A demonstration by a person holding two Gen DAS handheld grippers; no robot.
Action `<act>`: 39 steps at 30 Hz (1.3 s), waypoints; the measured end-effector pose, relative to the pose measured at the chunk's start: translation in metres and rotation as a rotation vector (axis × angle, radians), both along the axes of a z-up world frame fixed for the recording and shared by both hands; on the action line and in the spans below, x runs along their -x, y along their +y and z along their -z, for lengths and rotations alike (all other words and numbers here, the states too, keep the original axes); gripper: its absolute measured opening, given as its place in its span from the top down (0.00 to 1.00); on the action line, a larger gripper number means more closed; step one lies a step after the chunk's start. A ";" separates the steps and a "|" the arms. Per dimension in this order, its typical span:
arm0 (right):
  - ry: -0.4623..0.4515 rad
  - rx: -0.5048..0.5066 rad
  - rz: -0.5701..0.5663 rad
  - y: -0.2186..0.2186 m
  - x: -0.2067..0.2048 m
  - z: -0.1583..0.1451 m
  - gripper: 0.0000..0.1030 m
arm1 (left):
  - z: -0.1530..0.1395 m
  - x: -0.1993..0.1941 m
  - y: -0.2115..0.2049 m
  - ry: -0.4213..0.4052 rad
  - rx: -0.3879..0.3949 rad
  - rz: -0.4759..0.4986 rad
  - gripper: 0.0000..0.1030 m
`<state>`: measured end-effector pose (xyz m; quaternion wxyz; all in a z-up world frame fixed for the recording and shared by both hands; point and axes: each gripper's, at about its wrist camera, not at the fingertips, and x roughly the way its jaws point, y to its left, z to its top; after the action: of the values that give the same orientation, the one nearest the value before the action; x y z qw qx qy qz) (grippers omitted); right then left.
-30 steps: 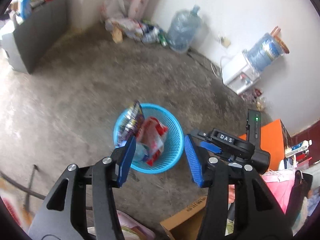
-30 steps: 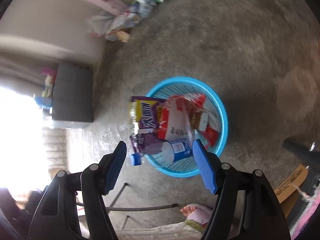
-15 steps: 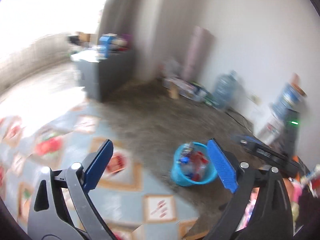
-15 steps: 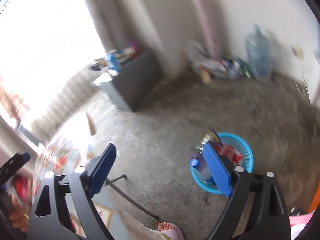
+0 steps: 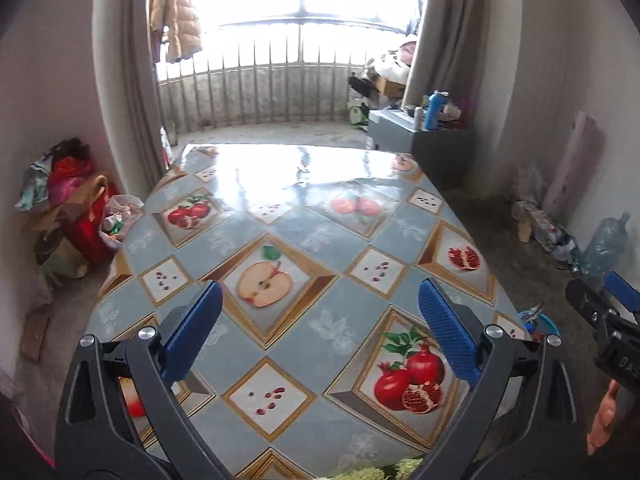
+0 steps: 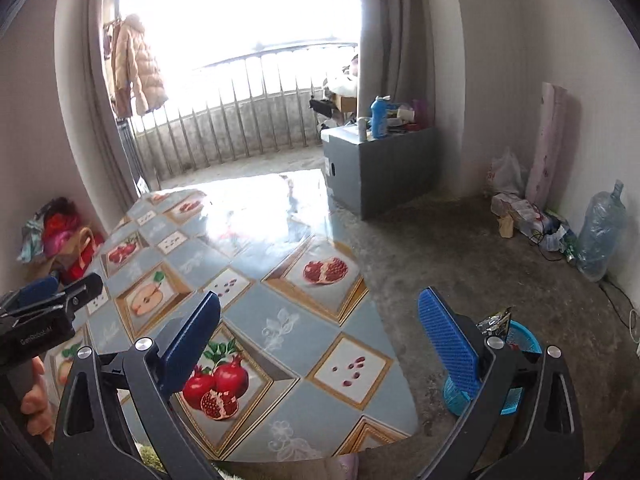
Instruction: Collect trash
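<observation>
While both grippers hang over the table point(image 5: 320, 240) w/ nothing in them, I read the task as nearly done. My left gripper point(image 5: 316, 332) has its jaws wide apart, just been opening, empty btwn the pads. My right gripper point(image 6: 318, 334) is the same: jaws spread, just been opening, nothing btwn them.

Tabletop looks bare in both views: only the fruit-print cloth and window glare, no wrappers or bottles on it that I can see. The trash itself sits in the blue basket point(image 6: 524, 340) on the floor, off the table's right edge, partly hidden behind my right gripper's finger. A foil wrapper point(image 6: 496, 322) pokes up above the rim. From the left wrist view only a sliver of basket point(image 5: 540, 324) shows past the table corner.

What's left, as I judge it: prob. nothing on the table. There's clutter along the far wall by the water jug point(image 6: 600, 232) and a pile at the left wall point(image 5: 68, 208), but I can't tell if that counts as trash for this job.
</observation>
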<state>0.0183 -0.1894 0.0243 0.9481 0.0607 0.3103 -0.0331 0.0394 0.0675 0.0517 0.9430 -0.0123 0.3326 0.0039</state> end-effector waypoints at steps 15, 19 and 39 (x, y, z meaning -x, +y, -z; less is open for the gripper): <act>0.182 0.087 0.147 0.002 0.009 0.036 0.06 | 0.048 -0.005 -0.032 0.230 0.023 0.045 0.09; 0.246 0.095 0.165 0.000 0.013 0.059 0.06 | 0.059 -0.007 -0.036 0.279 -0.010 0.053 0.09; 0.320 0.147 0.232 -0.028 0.028 0.065 0.06 | 0.069 -0.007 -0.064 0.316 -0.083 0.162 0.09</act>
<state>-0.0094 -0.2179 -0.0411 0.8784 0.0205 0.4448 -0.1736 0.0467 0.0034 -0.0174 0.8760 0.0543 0.4759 -0.0564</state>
